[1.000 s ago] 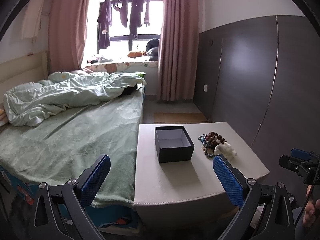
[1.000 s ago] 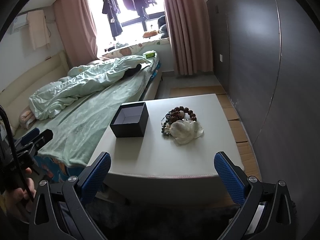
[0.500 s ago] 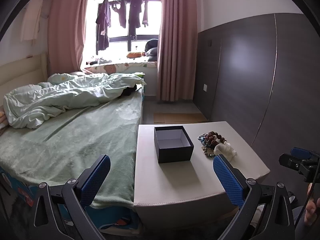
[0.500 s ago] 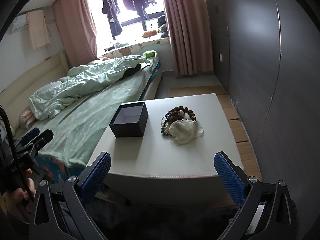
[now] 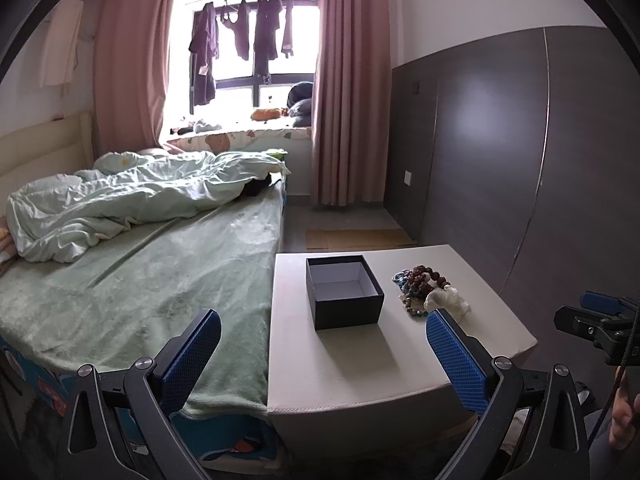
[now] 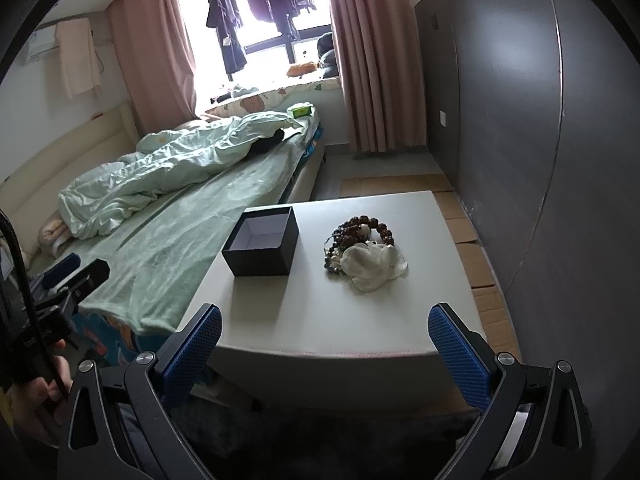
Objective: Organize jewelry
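Status: not started. The box [image 6: 262, 242] stands open and apparently empty on the tabletop [image 6: 340, 312]. The jewelry [image 6: 362, 246] lies heaped beside it. Left gripper [image 5: 322, 354] and right gripper [image 6: 324, 350]: jaws spread, holding nothing, well short of the heap.

Matt dark box [image 6: 262, 242], smooth pale table [image 6: 340, 312]
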Demonstrator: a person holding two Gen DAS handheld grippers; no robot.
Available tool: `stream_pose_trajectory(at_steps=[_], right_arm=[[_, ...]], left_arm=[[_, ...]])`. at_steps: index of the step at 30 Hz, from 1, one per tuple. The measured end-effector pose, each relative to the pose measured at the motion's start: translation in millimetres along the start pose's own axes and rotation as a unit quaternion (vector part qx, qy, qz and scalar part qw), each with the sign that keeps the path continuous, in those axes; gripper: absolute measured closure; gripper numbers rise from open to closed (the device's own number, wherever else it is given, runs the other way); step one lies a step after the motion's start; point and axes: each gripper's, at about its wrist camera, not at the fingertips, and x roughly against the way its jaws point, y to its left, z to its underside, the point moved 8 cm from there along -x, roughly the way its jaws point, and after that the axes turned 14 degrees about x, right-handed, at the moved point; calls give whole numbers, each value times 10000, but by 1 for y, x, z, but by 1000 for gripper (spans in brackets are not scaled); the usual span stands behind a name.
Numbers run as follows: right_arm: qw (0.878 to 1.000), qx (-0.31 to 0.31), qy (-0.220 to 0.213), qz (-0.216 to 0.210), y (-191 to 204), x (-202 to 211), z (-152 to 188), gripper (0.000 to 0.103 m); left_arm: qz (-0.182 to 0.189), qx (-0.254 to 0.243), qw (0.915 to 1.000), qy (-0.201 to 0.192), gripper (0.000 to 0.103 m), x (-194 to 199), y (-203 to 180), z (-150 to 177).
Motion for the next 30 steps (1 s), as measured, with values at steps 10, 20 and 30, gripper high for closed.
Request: stream_pose_trajectory(at_steps=[10,20,30], right_arm=[[10000,-27,61,9,-4,-2,0,0],[9998,-192,-29,-9,-15,-7,-3,0],[9989,-416,169,-156,-36,-28,-33,1]], left_arm=[[8,-4,10000,47,0,-2,2,3],[71,-42,9995,310,0,-19,-5,4],[636,55,9951,750,1,-41,-39,-18]])
